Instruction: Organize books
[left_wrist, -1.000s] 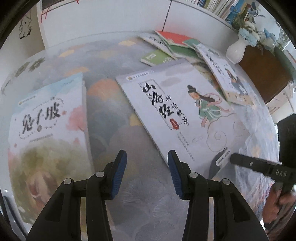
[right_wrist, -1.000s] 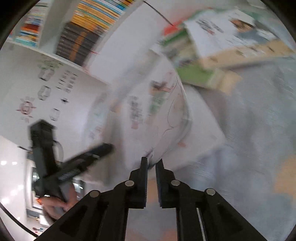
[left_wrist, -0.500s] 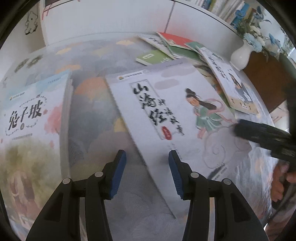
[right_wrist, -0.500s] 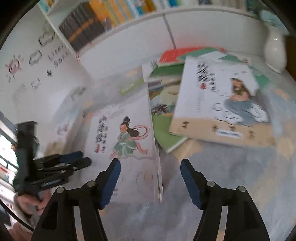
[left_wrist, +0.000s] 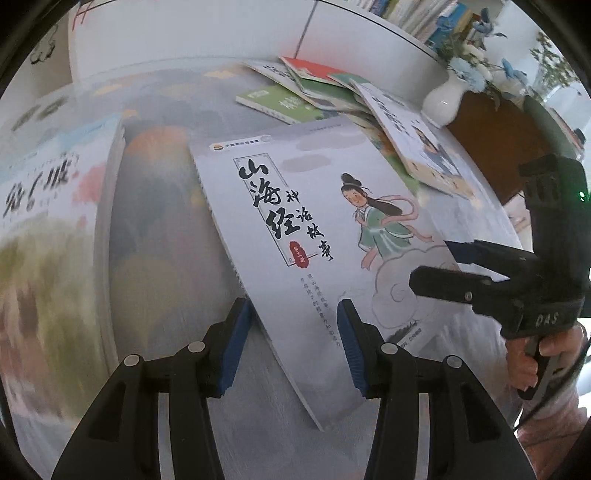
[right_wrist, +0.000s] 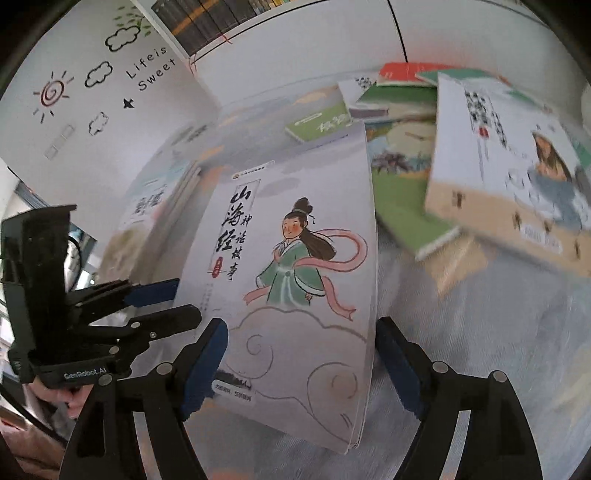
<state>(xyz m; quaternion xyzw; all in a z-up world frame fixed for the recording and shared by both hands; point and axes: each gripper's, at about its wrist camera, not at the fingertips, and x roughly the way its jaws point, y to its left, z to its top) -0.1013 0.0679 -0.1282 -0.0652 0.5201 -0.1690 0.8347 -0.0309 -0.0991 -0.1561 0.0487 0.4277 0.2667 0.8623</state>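
The grey storybook (left_wrist: 317, 229) lay flat on the desk (left_wrist: 162, 221), its long axis running diagonally away from you, with its near end between your two hands. Your left tongs (left_wrist: 291, 343) hovered right over the near spine edge: the left pad hung just outside the spine, the right pad above the cover, jaws partly open and gripping nothing. Your right tongs (right_wrist: 301, 365) stood at the book's near right corner, and their jaws had just been opening wide; the book (right_wrist: 295, 280) showed between the pads, but they did not press on it. Both hands were near; the left looked better lined up on the spine. A second book (left_wrist: 48, 229) lay to the left, well apart, and a loose pile of books (left_wrist: 325, 92) lay at the far side, just beyond the storybook's far end.
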